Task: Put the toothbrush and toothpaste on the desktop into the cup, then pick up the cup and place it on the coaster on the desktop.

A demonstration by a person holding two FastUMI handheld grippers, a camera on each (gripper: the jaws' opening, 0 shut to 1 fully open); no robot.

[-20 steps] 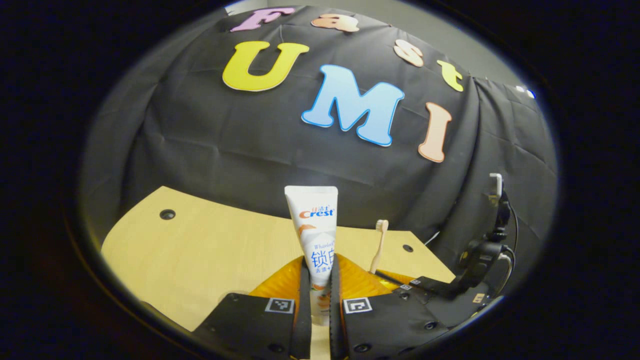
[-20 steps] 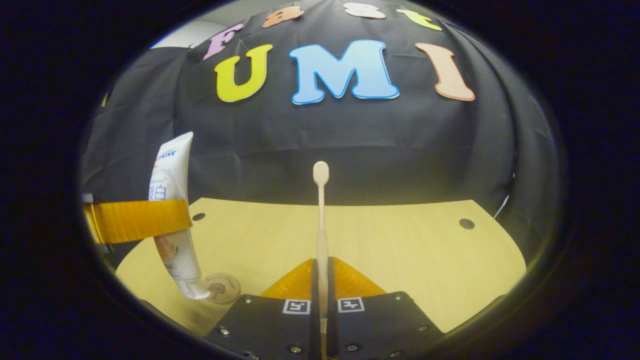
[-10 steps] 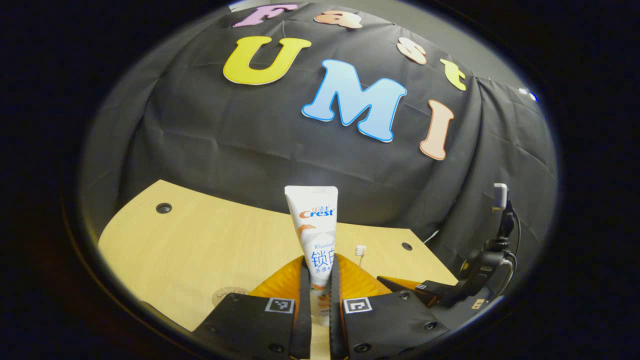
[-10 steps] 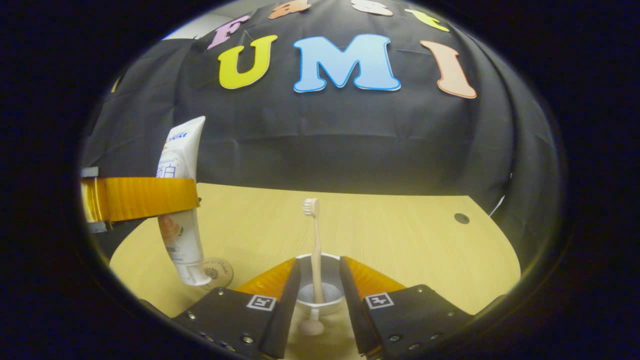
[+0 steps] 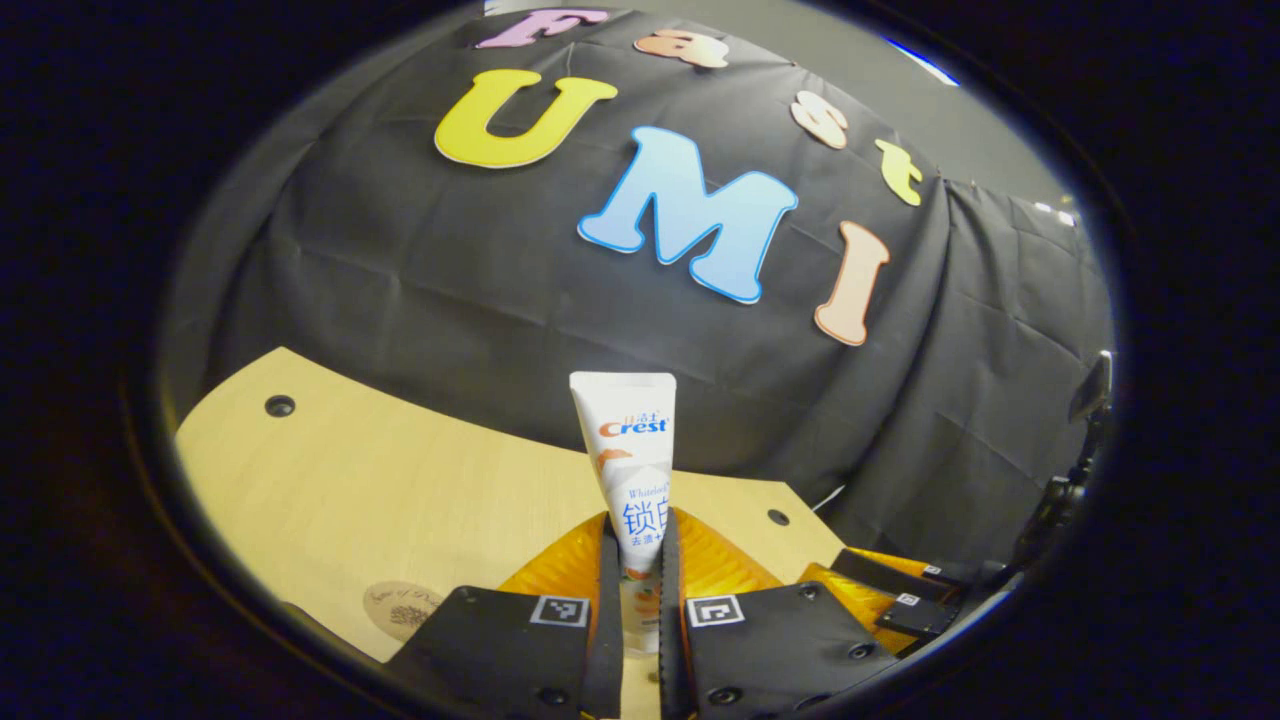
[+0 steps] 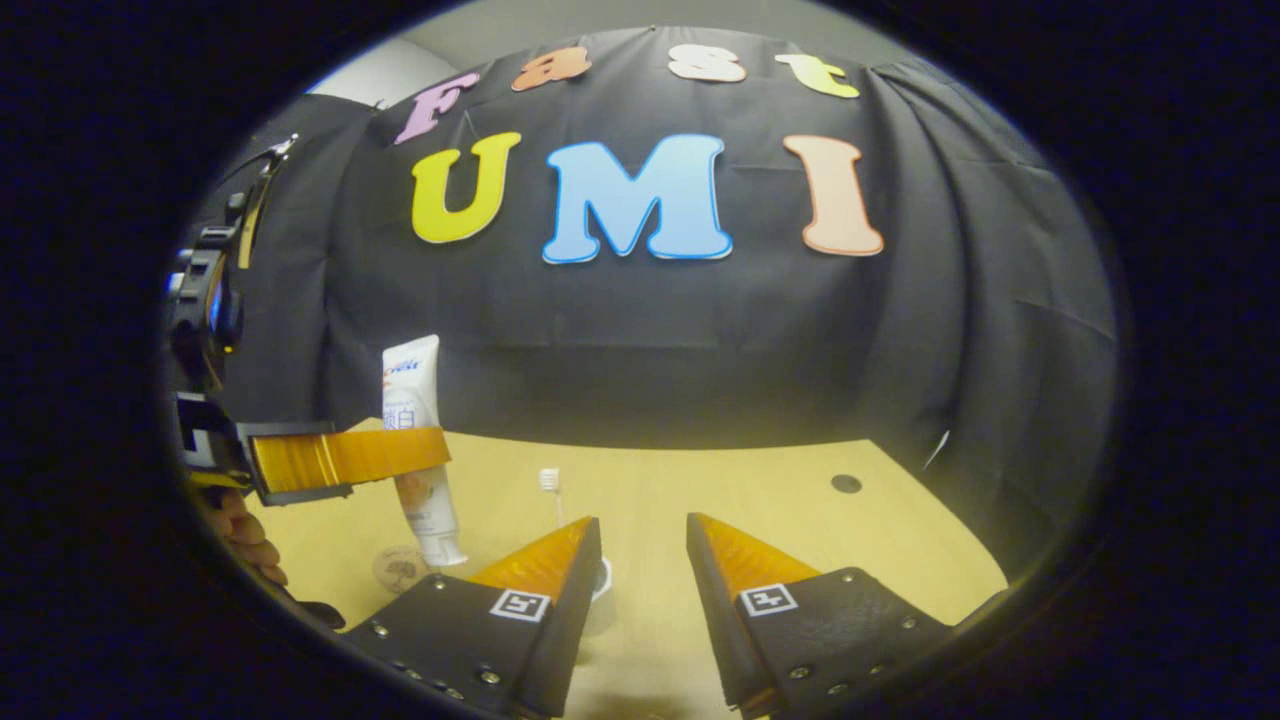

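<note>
**Fingers of my left gripper clamp the toothpaste while my right gripper stands open near the cup**

Fingers on my left gripper (image 5: 637, 600) are pressed together on the toothpaste (image 5: 630, 470), which stands upright between them, cap end down, above the desktop (image 5: 400, 490). My right gripper (image 6: 640, 560) has its fingers well apart with nothing between them. In the right gripper view the cup (image 6: 600, 580) sits on the desktop behind my left-hand finger, and the toothbrush (image 6: 549, 480) rises from it, bristle head up.

My worry, from biggest thing to smallest: the tube is tall and the cup looks light, so if I bring it down off-centre it could knock the rim and tip the cup, spilling the toothbrush. The tube could also jam against the brush standing inside. Since I grip the tube low, it may swing or slip as I release.

Hard to make out: most of the cup is hidden behind my right finger, so I cannot judge how much room is left inside. The coaster (image 5: 402, 607) is a small round disc at the near desktop edge, partly cut off in both views. The tube's cap is hidden in the left gripper view.
</note>
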